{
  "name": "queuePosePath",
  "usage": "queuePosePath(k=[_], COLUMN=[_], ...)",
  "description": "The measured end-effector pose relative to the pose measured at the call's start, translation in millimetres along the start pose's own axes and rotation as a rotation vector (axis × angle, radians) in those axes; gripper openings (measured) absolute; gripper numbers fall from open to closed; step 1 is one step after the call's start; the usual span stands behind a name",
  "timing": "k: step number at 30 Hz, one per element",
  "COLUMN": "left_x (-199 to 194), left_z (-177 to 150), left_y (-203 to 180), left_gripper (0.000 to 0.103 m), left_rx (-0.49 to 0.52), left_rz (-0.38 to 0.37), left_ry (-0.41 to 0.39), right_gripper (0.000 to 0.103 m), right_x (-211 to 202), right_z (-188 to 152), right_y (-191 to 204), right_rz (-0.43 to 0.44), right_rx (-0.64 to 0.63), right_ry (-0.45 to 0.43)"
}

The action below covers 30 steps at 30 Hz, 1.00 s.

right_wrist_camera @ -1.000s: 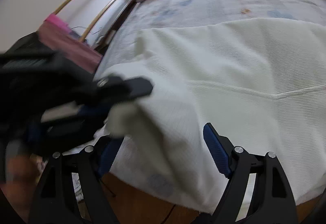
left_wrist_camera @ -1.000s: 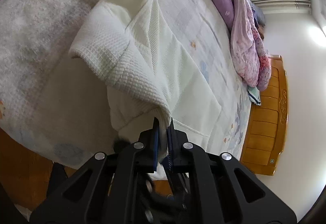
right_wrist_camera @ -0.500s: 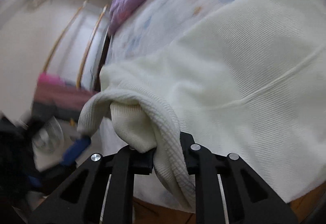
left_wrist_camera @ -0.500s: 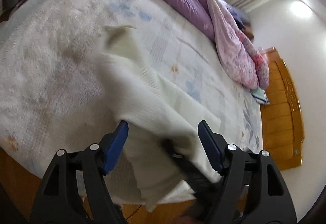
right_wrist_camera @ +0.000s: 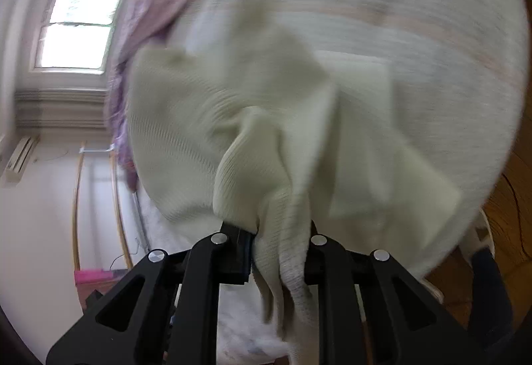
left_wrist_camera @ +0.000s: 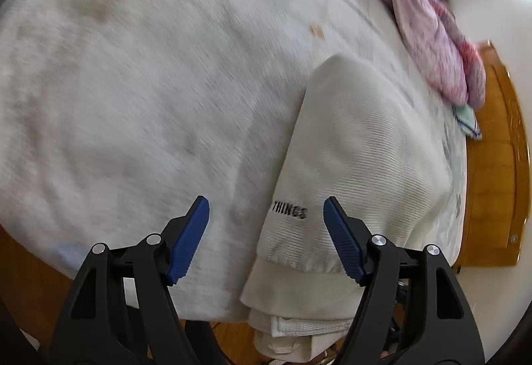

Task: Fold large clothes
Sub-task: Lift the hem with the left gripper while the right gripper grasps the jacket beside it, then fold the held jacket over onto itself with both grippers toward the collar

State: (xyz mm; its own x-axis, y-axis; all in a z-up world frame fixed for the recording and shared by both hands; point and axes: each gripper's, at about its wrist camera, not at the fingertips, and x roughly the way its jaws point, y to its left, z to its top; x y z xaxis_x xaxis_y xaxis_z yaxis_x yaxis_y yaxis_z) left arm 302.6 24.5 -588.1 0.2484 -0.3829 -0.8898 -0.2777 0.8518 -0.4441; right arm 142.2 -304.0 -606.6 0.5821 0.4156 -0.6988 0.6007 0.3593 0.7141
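A cream knit sweater point(left_wrist_camera: 352, 165) lies partly folded on the bed near its front edge, with black lettering by the hem. My left gripper point(left_wrist_camera: 266, 225) is open and empty, hovering just above the sweater's hem. In the right wrist view the sweater point(right_wrist_camera: 206, 132) is lifted and bunched. My right gripper point(right_wrist_camera: 279, 232) is shut on a fold of it, and the cloth hangs down between the fingers. That view is blurred by motion.
The white patterned bedsheet point(left_wrist_camera: 133, 82) covers the bed. A purple and pink duvet point(left_wrist_camera: 432, 32) is heaped at the far side. A wooden headboard point(left_wrist_camera: 495, 165) stands at the right. A window point(right_wrist_camera: 79, 29) shows in the right wrist view.
My left gripper let go of the sweater and opened. My right gripper shut on the sweater's edge and has swung it over across the bed.
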Motion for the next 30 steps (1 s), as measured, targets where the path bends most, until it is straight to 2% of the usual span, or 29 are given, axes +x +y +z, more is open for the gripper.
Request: queuePosePath(k=[2, 4, 6, 7, 8, 9, 13, 14, 18, 22, 24, 27, 30], left_x=[21, 35, 45, 51, 56, 60, 72, 72, 66, 69, 72, 77, 81], left_z=[-6, -13, -21, -25, -28, -31, -35, -35, -39, -46, -47, -46, -51], left_y=[-8, -14, -18, -20, -22, -22, -13, -12, 3, 23, 27, 23, 32], left_gripper=[0.073, 0.074, 0.075, 0.077, 0.078, 0.08, 0.086, 0.086, 0.087, 0.088, 0.088, 0.089, 0.092], left_rx=[0.022, 0.033, 0.042, 0.059, 0.075, 0.09, 0.068, 0.07, 0.092, -0.003, -0.021, 0.005, -0.042], left_rz=[0.007, -0.004, 0.006, 0.018, 0.036, 0.055, 0.063, 0.058, 0.044, -0.017, -0.022, -0.001, -0.021], left_ry=[0.05, 0.076, 0.098, 0.108, 0.11, 0.112, 0.131, 0.125, 0.117, 0.159, 0.167, 0.155, 0.147], right_gripper=[0.018, 0.022, 0.037, 0.053, 0.064, 0.066, 0.069, 0.077, 0.078, 0.091, 0.091, 0.091, 0.092], right_x=[6, 11, 7, -1, -5, -9, 2, 0, 22, 29, 34, 32, 37], right_z=[9, 14, 18, 22, 26, 31, 48, 50, 61, 67, 68, 65, 65], right_y=[-14, -7, 0, -2, -1, -5, -35, -39, -52, -59, -56, -52, -52], right_rz=[-0.018, -0.05, -0.096, -0.144, -0.172, -0.187, -0.185, -0.171, -0.012, 0.016, 0.04, 0.05, 0.048], right_rx=[0.0, -0.067, -0.111, -0.125, -0.129, -0.125, -0.064, -0.062, 0.022, 0.034, 0.032, 0.018, 0.017], right_ry=[0.031, 0.062, 0.043, 0.011, -0.012, -0.028, 0.059, 0.061, 0.158, 0.167, 0.19, 0.213, 0.217])
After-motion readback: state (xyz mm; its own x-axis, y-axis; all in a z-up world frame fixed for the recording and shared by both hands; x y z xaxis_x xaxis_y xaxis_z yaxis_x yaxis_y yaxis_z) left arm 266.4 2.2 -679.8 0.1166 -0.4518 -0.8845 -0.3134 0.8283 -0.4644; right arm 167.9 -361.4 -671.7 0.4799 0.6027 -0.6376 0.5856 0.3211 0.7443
